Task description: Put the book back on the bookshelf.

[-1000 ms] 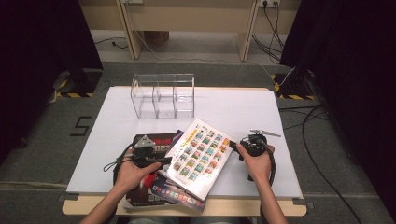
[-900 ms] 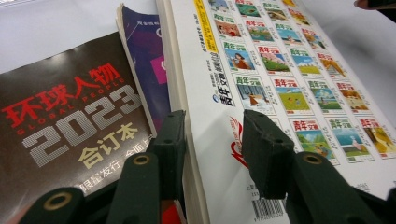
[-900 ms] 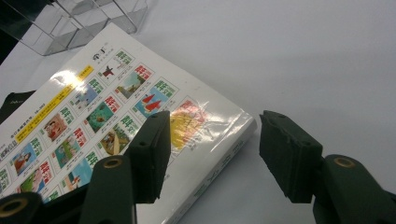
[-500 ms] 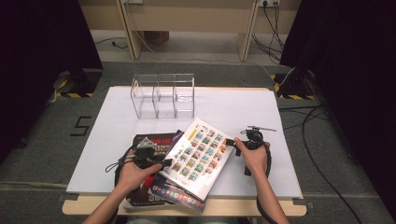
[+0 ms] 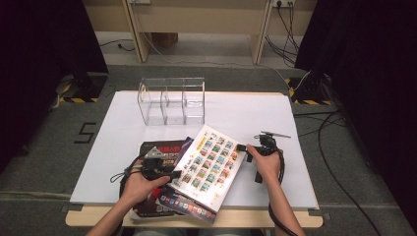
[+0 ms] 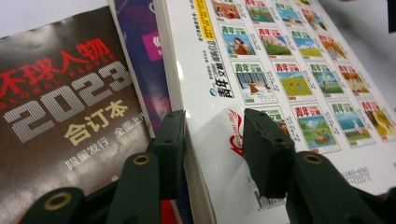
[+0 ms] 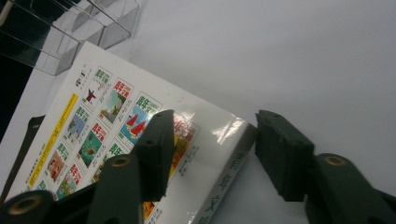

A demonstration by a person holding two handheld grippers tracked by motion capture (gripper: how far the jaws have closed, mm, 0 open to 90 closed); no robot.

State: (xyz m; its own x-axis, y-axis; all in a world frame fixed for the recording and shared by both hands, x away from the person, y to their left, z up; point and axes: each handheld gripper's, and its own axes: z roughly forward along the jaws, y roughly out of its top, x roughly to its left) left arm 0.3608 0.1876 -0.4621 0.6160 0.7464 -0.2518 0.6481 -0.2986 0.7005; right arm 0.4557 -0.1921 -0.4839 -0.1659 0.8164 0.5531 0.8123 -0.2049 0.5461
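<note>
Glossy white, the thick book [image 5: 210, 164] with its grid of small coloured cover pictures lies aslant on the near middle of the worktop [image 5: 295, 123], propped over a purple magazine [image 6: 140, 51] and a dark magazine [image 5: 160, 150] printed with 2023. We have our left tool [image 6: 212, 149] at the book's left edge, its jaws standing apart on either side of that edge: one sits down beside the page block over the purple magazine, the other over the white cover, and we see no pad pressing yet. Our right tool [image 7: 212, 149] straddles the book's right corner at the spine, one jaw above the cover and one beyond the spine over the bare worktop, also released, with a clear gap at the spine.

We judge the step in hand to be taking hold of the book at both edges before lifting it. Likely it is bound for the clear acrylic organiser [image 5: 172, 101], which stands at the far side of the worktop, well apart from the book, its compartments empty as far as we can see.

Our next move calls for both tools to clench squarely on the book's edges, the left without nipping the purple magazine beneath, then a level lift so the heavy glossy book does not slide out.
</note>
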